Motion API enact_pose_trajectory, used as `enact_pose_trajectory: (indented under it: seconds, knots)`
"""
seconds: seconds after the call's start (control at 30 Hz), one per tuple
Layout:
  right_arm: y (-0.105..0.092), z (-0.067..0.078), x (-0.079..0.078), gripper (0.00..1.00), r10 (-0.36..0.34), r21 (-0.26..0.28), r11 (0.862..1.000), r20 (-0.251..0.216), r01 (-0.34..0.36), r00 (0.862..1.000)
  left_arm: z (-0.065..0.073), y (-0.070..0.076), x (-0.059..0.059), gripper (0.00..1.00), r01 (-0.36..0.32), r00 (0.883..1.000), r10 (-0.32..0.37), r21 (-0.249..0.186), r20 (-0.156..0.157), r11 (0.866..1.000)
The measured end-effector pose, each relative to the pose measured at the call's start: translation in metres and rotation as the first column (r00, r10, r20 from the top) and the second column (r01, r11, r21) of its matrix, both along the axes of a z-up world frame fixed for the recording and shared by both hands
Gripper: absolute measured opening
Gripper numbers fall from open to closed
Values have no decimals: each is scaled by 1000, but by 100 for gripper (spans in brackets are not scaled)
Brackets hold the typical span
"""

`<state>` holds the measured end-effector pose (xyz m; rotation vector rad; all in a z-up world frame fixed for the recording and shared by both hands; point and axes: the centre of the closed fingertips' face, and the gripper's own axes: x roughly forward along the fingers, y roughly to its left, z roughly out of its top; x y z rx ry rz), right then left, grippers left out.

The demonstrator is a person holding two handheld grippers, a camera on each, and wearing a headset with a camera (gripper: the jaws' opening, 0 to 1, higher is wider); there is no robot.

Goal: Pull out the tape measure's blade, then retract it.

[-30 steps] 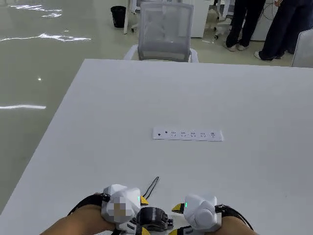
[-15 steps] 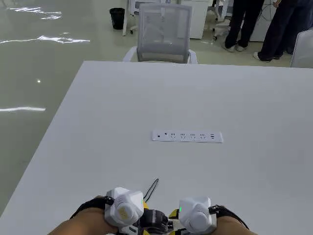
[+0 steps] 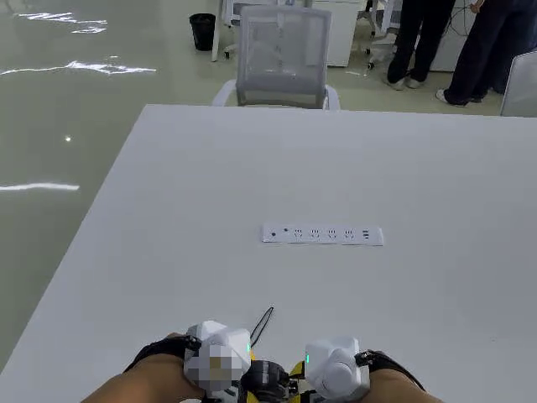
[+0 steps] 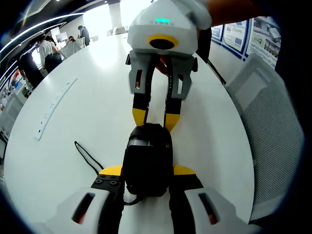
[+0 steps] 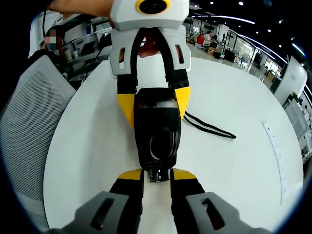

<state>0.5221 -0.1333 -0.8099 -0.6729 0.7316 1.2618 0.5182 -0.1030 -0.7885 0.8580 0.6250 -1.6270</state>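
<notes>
Nearest, at the near edge of the bench (image 3: 336,159): black tape measure (image 4: 147,158) held between two facing grippers. Left gripper (image 4: 147,171) clamped across the sides of the case, yellow tips hugging the body, most likely to anchor the case so that only the blade travels. Right gripper (image 5: 157,173) meeting it head-on, jaws drawn nearly together around the small metal end hook (image 5: 157,176) at the mouth of the case. Looks pinched on the hook, though full contact is hard to confirm.

Blade not yet drawn out, hook flush against the case. Judged as the very start of the pull. Calls for a straight draw to the right, in line with the mouth, to keep the blade from kinking or the thin hook from slipping free.

Just beyond, thin black wrist strap (image 3: 262,322) trailing slack from the case toward the far side, clear of both grippers. Farther out, mid-bench, white power strip (image 3: 322,234), well apart from the work. Past the far edge, grey mesh chair (image 3: 279,54). Farther right, people standing (image 3: 470,42).
</notes>
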Motion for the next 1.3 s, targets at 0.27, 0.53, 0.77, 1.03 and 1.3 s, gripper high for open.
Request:
enact_pose_trajectory:
  seconds: [0.27, 0.53, 0.77, 1.03, 1.3]
  knots:
    - [-3, -4, 2, 15, 7, -30, 1000, 17, -7, 1000, -8, 1, 2, 32, 2, 1000, -2, 16, 21, 1000]
    - [-3, -5, 2, 14, 19, -37, 999, 14, -18, 1000, -8, 1, 1, 30, -10, 1000, 10, 19, 8, 1000]
    - [-3, -5, 1, 13, 37, -60, 998, 25, -35, 999, -6, 2, 0, 29, -9, 1000, 9, 24, 11, 1000]
    - [-3, -5, 0, 13, 37, -65, 997, 23, -35, 999, -9, 4, 1, 29, -9, 1000, 7, 67, 27, 998]
    - [-3, -5, 0, 12, 44, -79, 996, 31, -41, 999, -9, 6, 2, 28, 0, 1000, -2, 69, 24, 998]
